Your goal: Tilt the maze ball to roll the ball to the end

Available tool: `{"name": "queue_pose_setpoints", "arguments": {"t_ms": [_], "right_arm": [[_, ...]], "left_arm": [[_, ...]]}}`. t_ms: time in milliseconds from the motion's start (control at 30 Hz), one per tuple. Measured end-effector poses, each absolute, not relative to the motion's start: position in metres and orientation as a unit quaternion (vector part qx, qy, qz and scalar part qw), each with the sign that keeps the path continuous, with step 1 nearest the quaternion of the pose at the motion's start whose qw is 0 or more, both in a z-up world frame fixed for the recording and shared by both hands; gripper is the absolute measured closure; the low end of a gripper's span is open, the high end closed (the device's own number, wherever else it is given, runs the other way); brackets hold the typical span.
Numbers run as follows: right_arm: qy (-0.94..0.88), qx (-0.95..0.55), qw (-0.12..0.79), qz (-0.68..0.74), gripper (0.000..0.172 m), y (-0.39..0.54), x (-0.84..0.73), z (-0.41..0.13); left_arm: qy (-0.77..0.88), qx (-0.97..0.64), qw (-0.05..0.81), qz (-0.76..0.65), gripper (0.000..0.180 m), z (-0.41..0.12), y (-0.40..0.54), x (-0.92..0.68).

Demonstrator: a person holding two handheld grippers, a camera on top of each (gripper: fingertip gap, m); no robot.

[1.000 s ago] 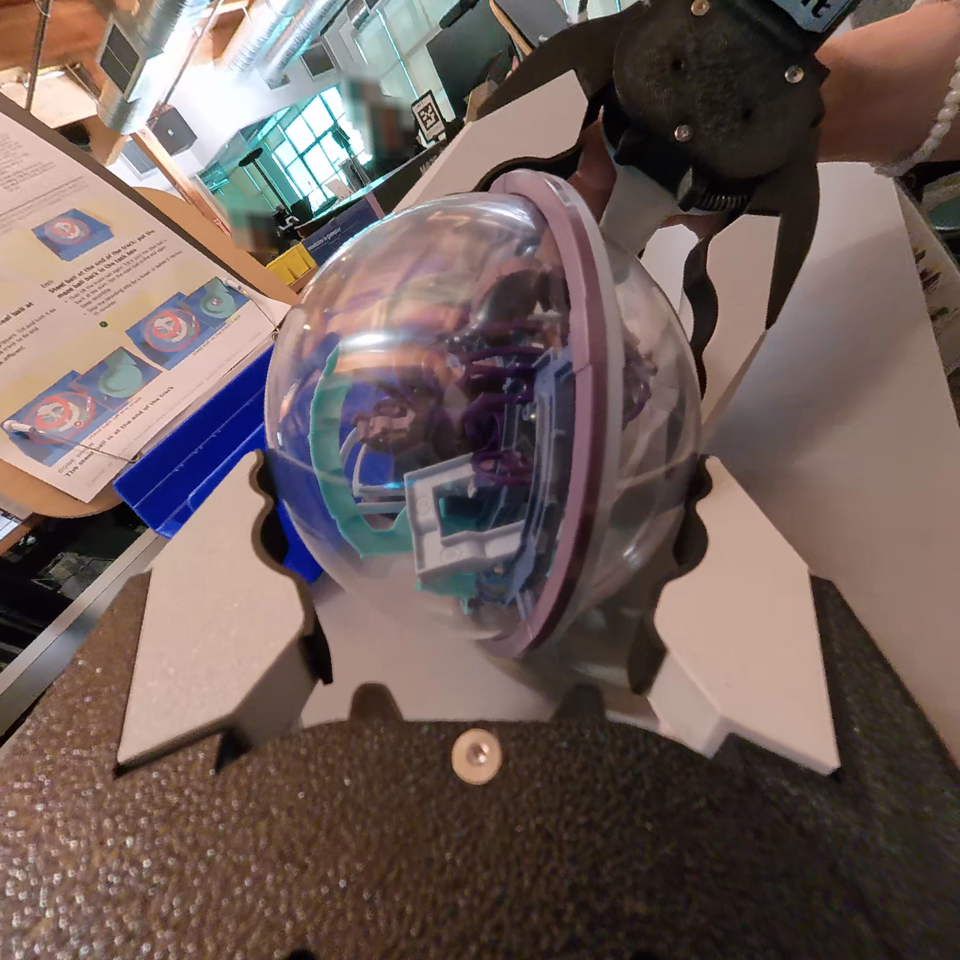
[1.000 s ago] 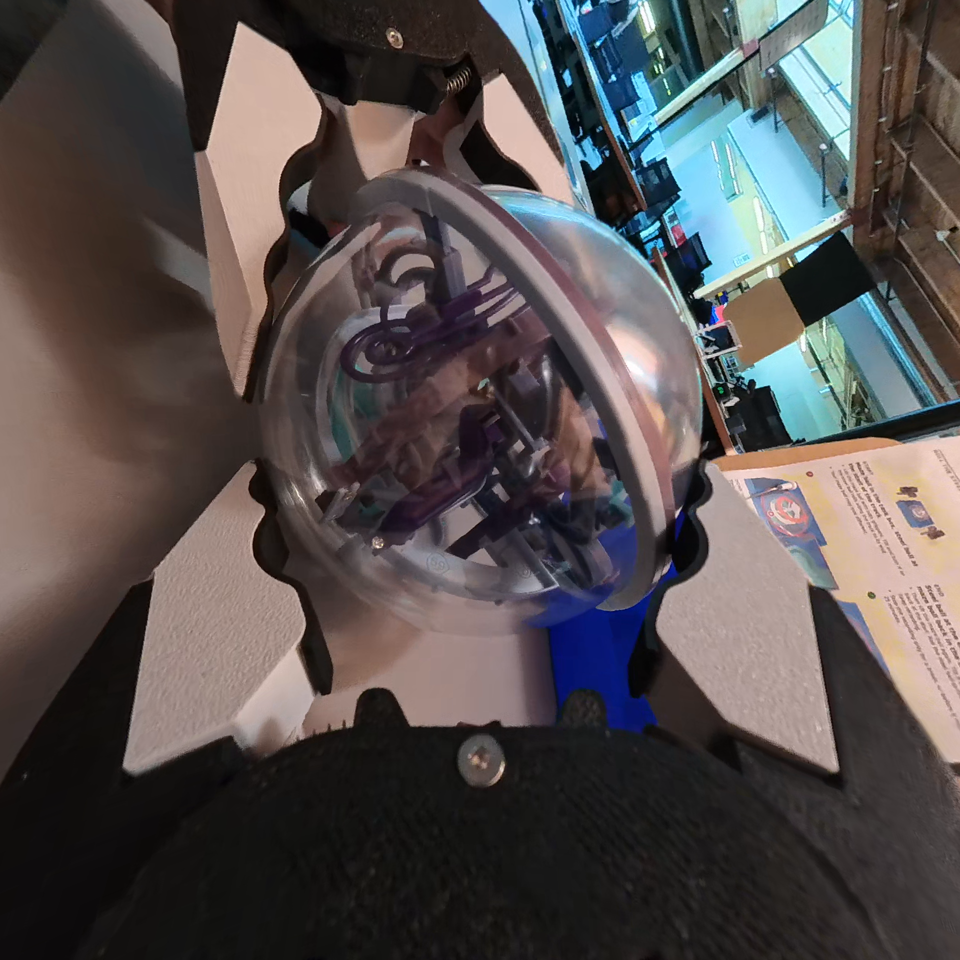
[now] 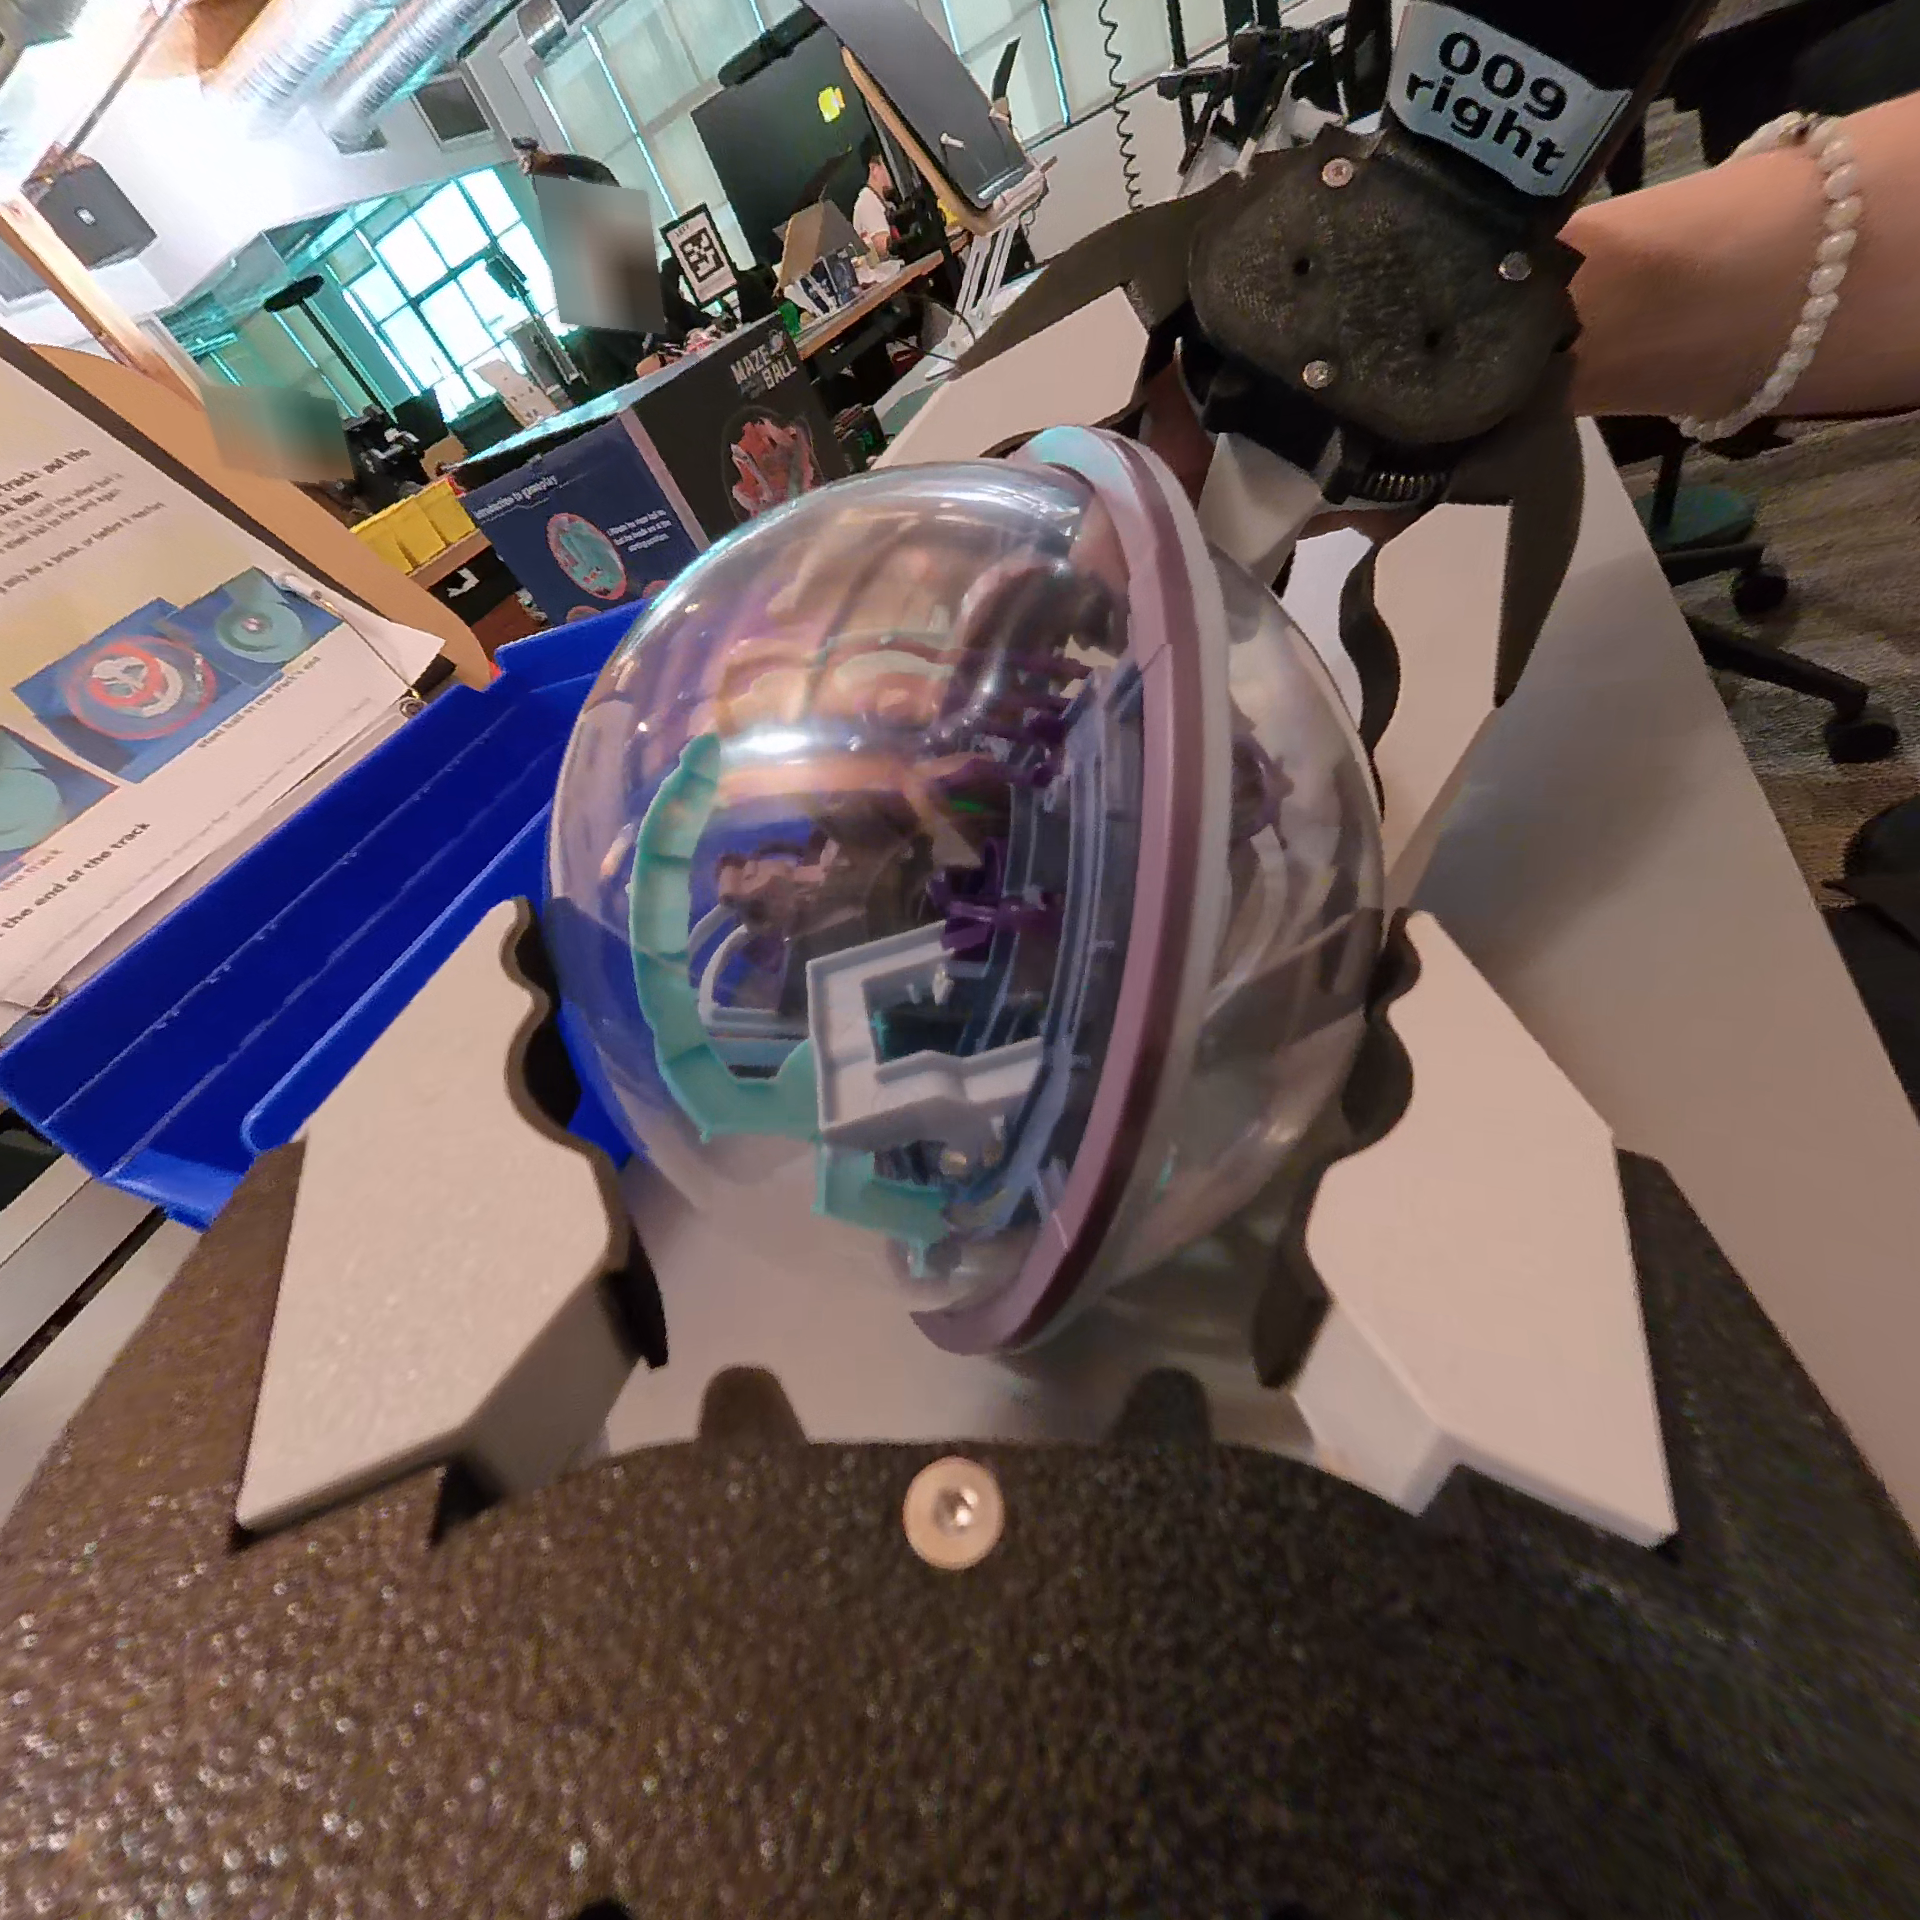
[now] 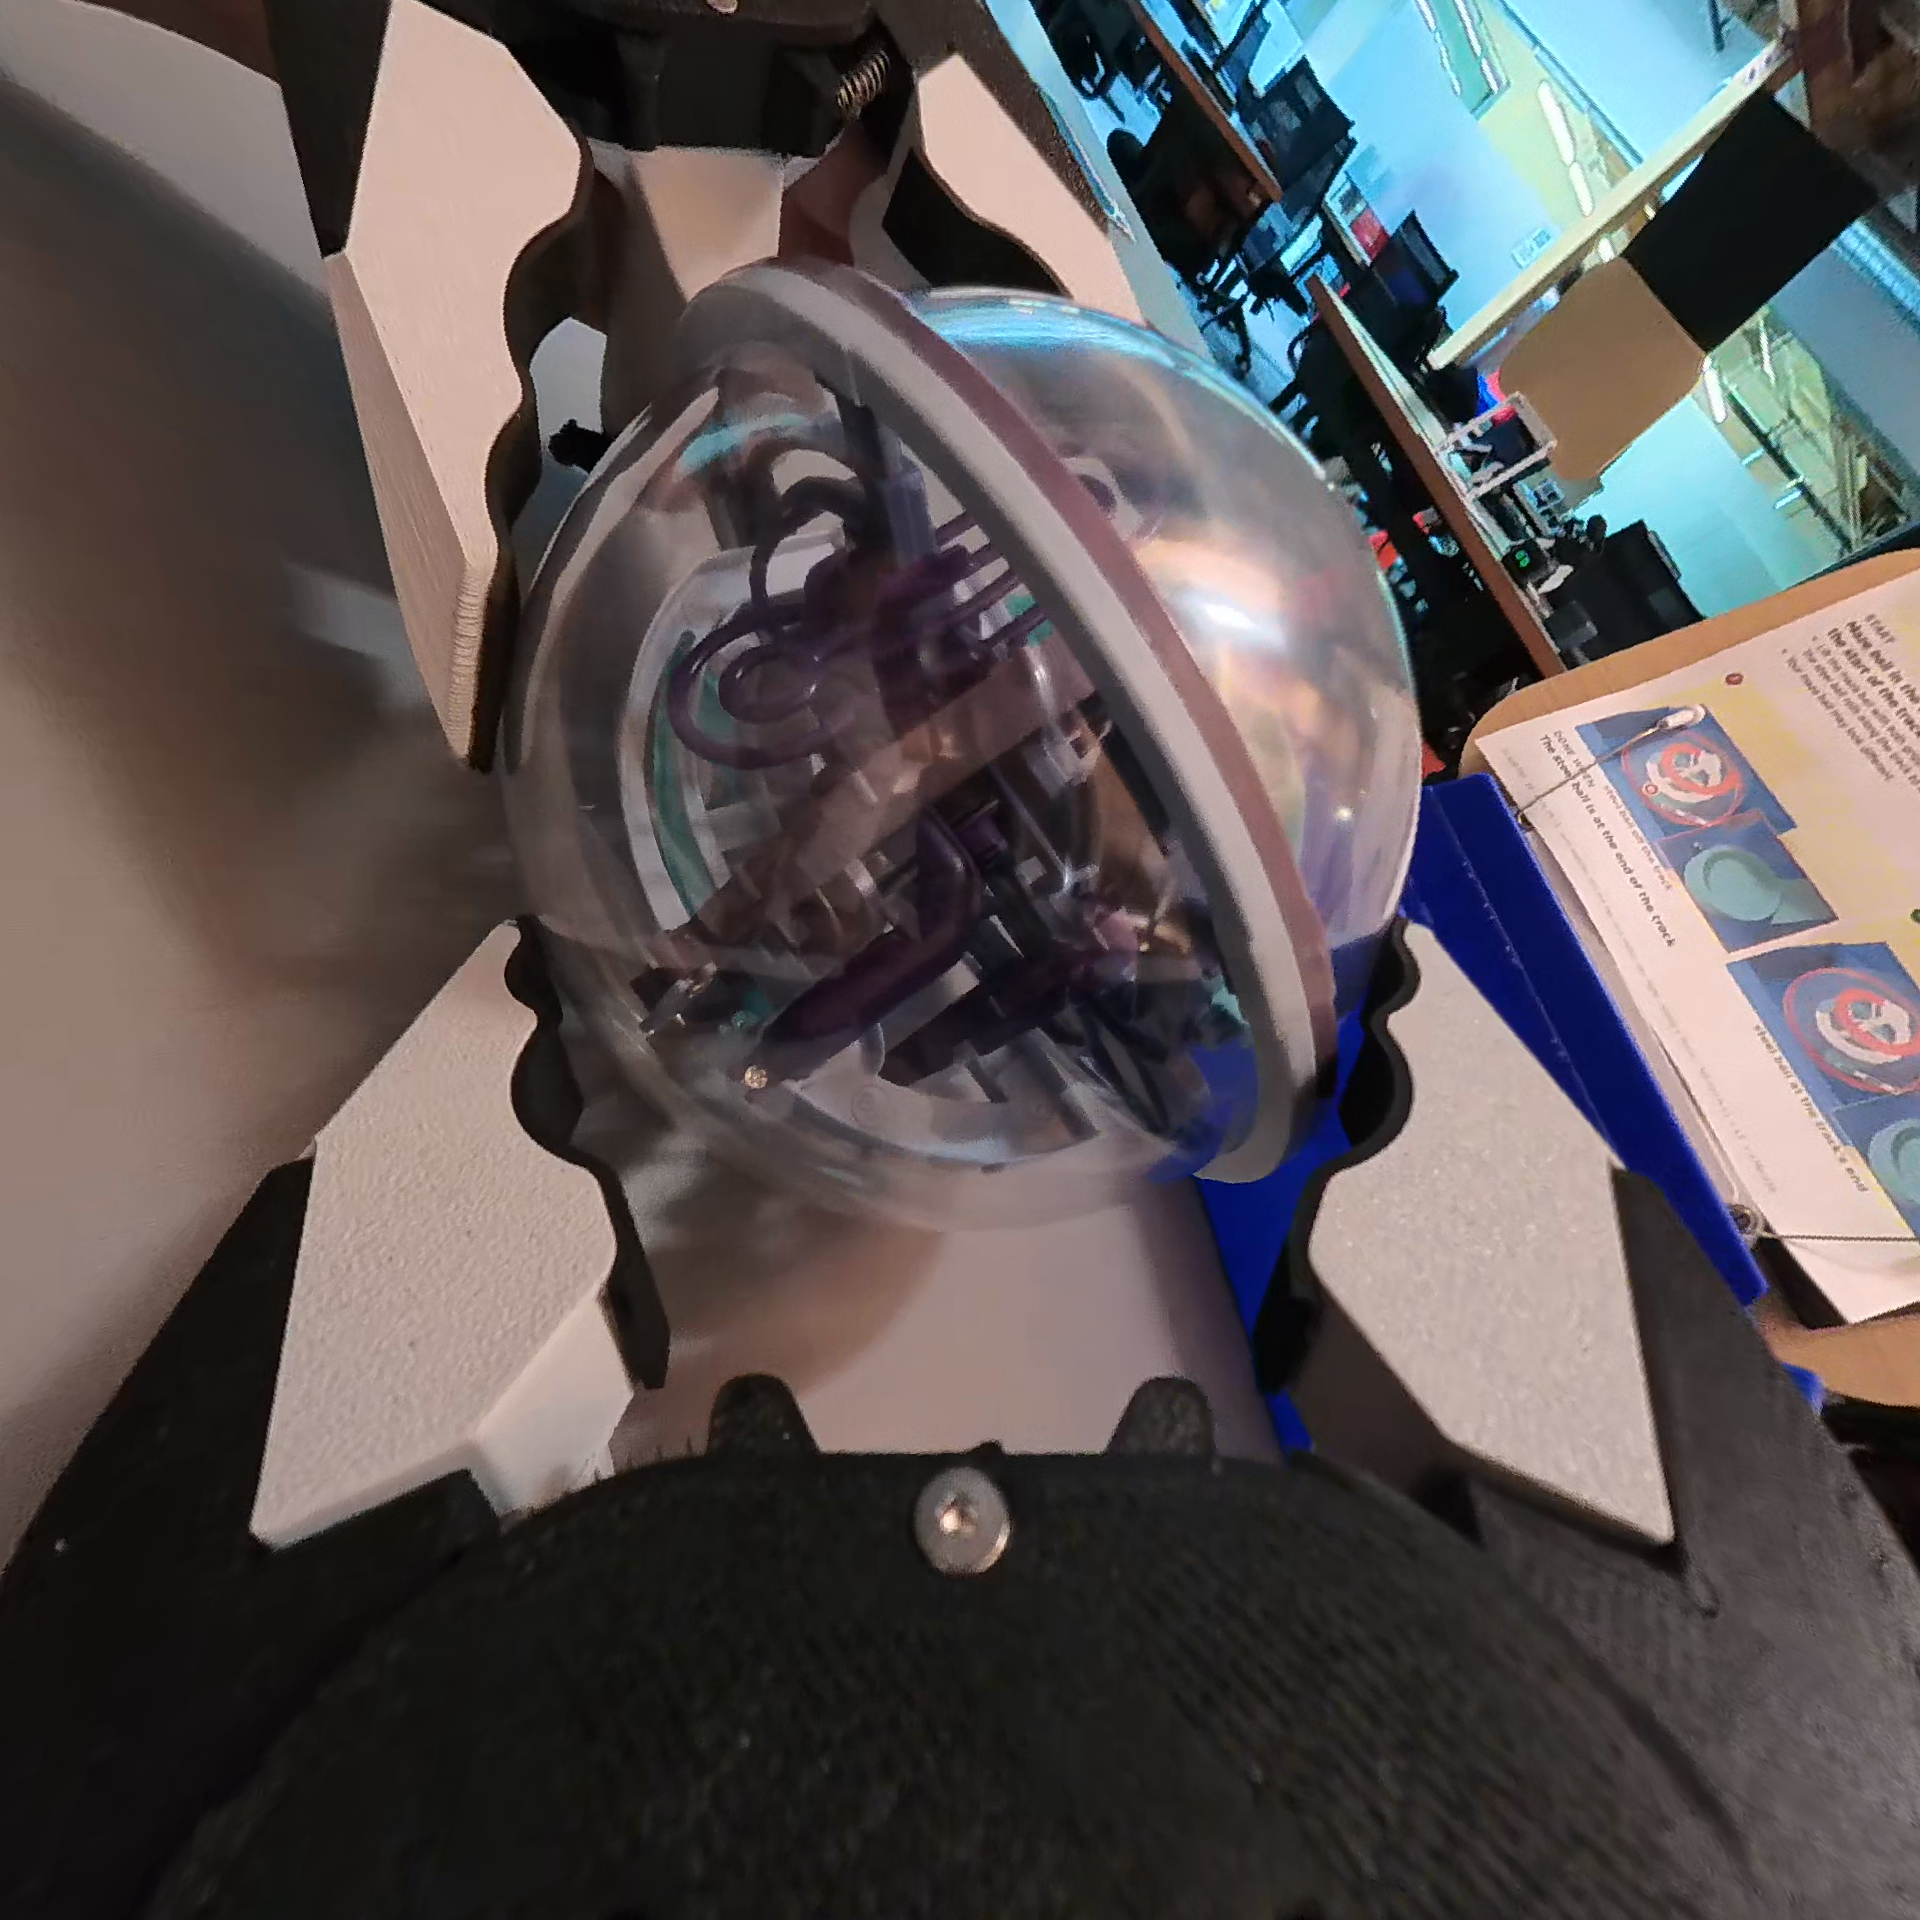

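Observation:
The maze ball point(image 3: 966, 883) is a clear sphere with a mauve and grey ring around it and purple, teal and grey tracks inside. It is held in the air between both grippers, from opposite sides. My left gripper point(image 3: 961, 935) is shut on it, with both black wavy pads against the shell. The right gripper's black body point(image 3: 1382, 301) shows behind the ball. In the right wrist view my right gripper point(image 4: 956, 935) is shut on the same ball point(image 4: 956, 779), with its ring slanting. A small shiny dot point(image 4: 755, 1077) sits low inside. I cannot tell whether it is the steel ball.
A blue bin point(image 3: 312, 883) lies left of the ball on the white table point(image 3: 1610, 831). A printed instruction sheet on a board point(image 3: 104, 675) stands beside the bin and also shows in the right wrist view point(image 4: 1766, 883). A dark product box point(image 3: 727, 436) stands behind. A person's forearm with a bead bracelet point(image 3: 1818, 291) holds the right gripper.
Both grippers have kept their hold and swung together with the ball. The background has shifted in both views and the ball's tilt has changed slightly.

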State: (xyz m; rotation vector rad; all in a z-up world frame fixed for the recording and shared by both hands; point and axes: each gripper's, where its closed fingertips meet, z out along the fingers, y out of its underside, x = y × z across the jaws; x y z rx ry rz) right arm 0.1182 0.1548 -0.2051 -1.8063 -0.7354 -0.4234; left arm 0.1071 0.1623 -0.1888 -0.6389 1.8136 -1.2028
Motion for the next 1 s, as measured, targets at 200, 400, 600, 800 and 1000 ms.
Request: {"name": "queue_pose_setpoints", "arguments": {"t_ms": [200,400,600,800,1000], "right_arm": [[-0.279,-0.775,0.545,-0.156,0.023,0.152,0.121,-0.206],[-0.258,-0.789,0.537,-0.149,0.024,0.148,0.125,-0.208],[-0.233,-0.804,0.529,-0.14,0.025,0.142,0.131,-0.21],[-0.224,-0.801,0.538,-0.134,0.025,0.139,0.132,-0.212],[-0.208,-0.802,0.547,-0.122,0.027,0.138,0.135,-0.214]], "left_arm": [[0.724,-0.255,0.397,-0.503,0.033,-0.186,0.159,0.11],[0.727,-0.249,0.389,-0.509,0.033,-0.184,0.156,0.114],[0.734,-0.241,0.381,-0.508,0.033,-0.182,0.151,0.119],[0.73,-0.232,0.389,-0.512,0.033,-0.18,0.146,0.12],[0.707,-0.253,0.408,-0.519,0.032,-0.182,0.15,0.122]]}}
